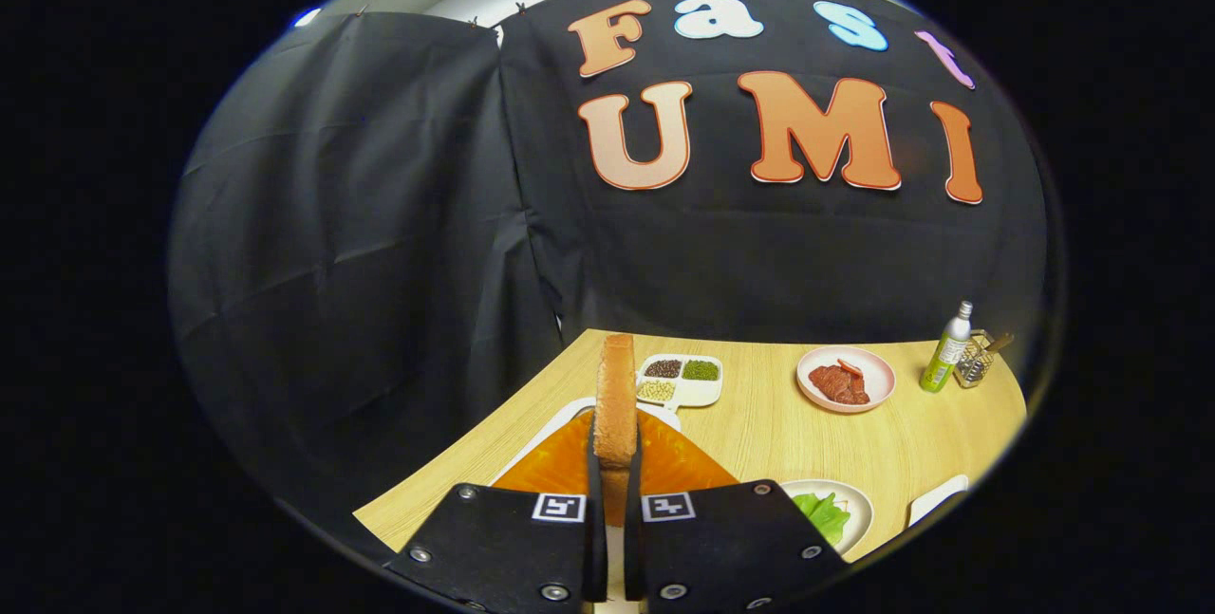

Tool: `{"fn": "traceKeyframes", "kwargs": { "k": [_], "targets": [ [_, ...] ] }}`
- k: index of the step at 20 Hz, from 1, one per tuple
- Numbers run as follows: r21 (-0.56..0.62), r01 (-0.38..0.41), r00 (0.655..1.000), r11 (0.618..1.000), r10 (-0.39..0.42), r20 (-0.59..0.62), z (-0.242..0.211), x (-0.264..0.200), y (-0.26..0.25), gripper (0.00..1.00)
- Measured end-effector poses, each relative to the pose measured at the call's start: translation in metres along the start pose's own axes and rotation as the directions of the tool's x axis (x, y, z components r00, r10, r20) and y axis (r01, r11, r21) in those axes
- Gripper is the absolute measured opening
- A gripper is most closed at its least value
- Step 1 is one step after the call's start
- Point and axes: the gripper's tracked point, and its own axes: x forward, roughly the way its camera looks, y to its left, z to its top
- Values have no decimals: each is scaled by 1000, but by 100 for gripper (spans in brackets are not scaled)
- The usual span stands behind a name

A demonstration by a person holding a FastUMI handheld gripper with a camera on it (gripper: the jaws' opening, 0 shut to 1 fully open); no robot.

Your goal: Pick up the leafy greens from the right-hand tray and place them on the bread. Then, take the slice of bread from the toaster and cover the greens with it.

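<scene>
Wood-grain laminate covers the surface (759,434), pale and matte, and its edge curves against the black cloth wall. One slice of bread (615,405) stands upright on its edge between the two fingers of the gripper (614,491), which are clenched on its flat faces; the crust is golden-brown and the slice tapers slightly toward a rounded top. Each finger carries one square black-and-white marker tag, with no readable writing. Just behind the slice lies an orange mat or board (546,467) resting on a white tray (560,417). Beyond it sits one white divided dish (681,379) with four compartments, three holding small grains: dark, green and pale. One round pink plate (846,378) holds reddish meat slices. One slim green bottle (947,348) with a silver cap stands near the far corner, its label too small to read, just beside one wire holder (978,360). Leafy greens (824,513), crinkled and bright, lie on one round white plate (859,500) just beside the right finger. Part of another white dish (935,498) shows further to the right.
</scene>
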Motion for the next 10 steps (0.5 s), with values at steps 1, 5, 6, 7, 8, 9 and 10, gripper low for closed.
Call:
{"fn": "traceKeyframes", "kwargs": {
  "k": [1,5,6,7,8,9,10],
  "targets": [
    [2,4,1000,1000,-4,4,2,-4,-6,7],
    [17,21,1000,1000,-21,12,1,-12,-29,7],
    [21,26,1000,999,-26,8,-2,-15,-36,7],
    [28,30,1000,999,-30,1,-7,-16,-42,7],
    [36,32,999,999,-31,-7,-13,-17,-51,7],
    [42,36,999,998,-36,-16,-18,-19,-58,7],
    [47,44,999,998,-43,-25,-25,-20,-67,7]
  ]
}}
